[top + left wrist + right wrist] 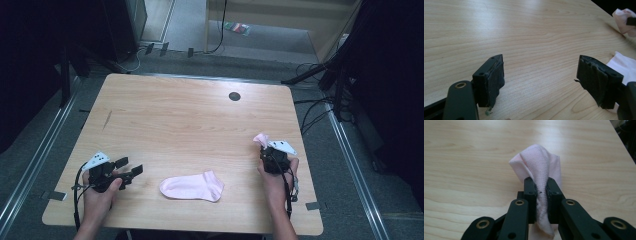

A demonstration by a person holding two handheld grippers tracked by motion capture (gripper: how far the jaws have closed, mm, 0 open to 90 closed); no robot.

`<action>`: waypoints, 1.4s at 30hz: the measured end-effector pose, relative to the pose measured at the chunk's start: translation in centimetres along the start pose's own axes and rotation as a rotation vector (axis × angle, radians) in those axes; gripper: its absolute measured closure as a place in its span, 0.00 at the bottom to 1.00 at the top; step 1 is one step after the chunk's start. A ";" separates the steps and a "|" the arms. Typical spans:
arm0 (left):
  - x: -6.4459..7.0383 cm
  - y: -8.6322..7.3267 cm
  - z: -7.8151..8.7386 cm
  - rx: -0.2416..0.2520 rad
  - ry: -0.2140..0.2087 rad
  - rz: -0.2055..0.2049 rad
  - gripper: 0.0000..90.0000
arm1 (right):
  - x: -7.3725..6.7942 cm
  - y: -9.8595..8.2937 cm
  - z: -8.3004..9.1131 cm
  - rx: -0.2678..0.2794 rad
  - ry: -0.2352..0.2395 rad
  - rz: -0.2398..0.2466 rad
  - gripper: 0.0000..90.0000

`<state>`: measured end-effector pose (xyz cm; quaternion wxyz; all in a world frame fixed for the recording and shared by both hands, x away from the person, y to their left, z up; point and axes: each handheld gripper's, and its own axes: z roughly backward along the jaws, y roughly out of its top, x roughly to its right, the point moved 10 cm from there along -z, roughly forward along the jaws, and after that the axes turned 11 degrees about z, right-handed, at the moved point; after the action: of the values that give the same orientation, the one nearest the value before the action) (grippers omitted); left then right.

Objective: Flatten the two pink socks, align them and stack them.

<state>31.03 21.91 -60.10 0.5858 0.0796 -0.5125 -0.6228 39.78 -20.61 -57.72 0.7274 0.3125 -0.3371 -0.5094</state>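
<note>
A light wooden tabletop [190, 120] is seen with a small dark round spot [234, 96] toward the far edge. One pink sock [192, 187] is laid flat near the near edge, about midway along it. A second pink sock [541, 170] is pinched tight between the right gripper [541, 192]'s jaws by the right edge. The left gripper [540, 75] is held wide open with nothing in it, near the near-left corner.
</note>
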 end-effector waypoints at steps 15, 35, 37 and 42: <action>0.1 -0.1 0.0 -0.003 -0.006 -0.001 0.25 | -11.5 6.7 1.2 0.050 0.170 0.109 0.91; -0.1 0.0 -0.1 -0.010 -0.003 0.009 0.26 | -21.4 7.9 -0.4 0.067 0.429 0.013 0.64; -0.1 0.0 -0.1 0.000 0.007 0.008 0.27 | -21.9 7.7 0.0 0.056 0.454 0.076 0.76; 0.0 0.0 -0.1 -0.001 0.018 -0.010 0.30 | -23.8 6.0 -0.7 0.002 0.455 0.200 0.79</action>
<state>31.09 21.82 -60.15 0.5874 0.0874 -0.5064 -0.6252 37.53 3.83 -57.42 0.8310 0.3850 -0.1945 -0.3513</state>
